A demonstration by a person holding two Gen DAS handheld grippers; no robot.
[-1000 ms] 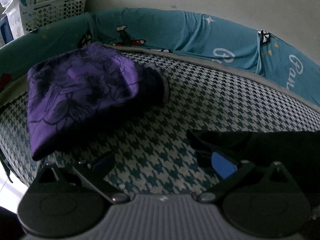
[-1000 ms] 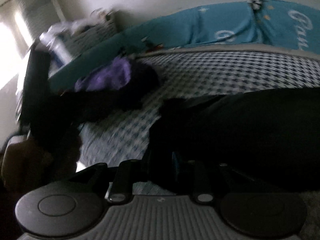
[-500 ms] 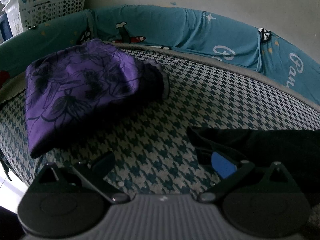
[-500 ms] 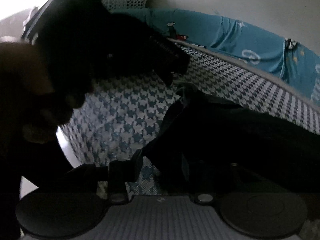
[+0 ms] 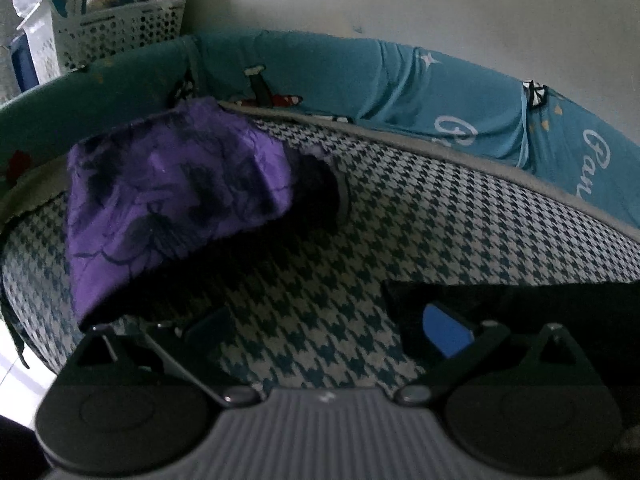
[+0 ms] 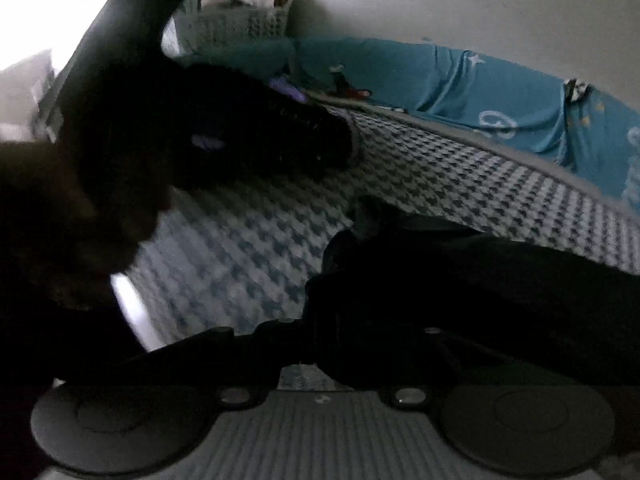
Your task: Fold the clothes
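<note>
Purple floral-print cloth garment (image 5: 176, 204), bunched into a rumpled mound, lying toward the far left of the houndstooth-patterned bed (image 5: 400, 240), dark fabric tucked under its right edge. Black cloth garment (image 6: 480, 288), flattened and creased, spread across the near right, well apart from the purple one.

folded garment (image 5: 172, 204) left on the bed (image 5: 400, 240), dark garment (image 5: 540, 312) right, basket (image 5: 120, 28) behind

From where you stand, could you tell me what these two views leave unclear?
- Right wrist view: right gripper fingertips lost against the black garment; too dark.
- Right wrist view: purple garment mostly hidden by the left gripper.
- Left wrist view: black garment cut off at the right edge.
</note>
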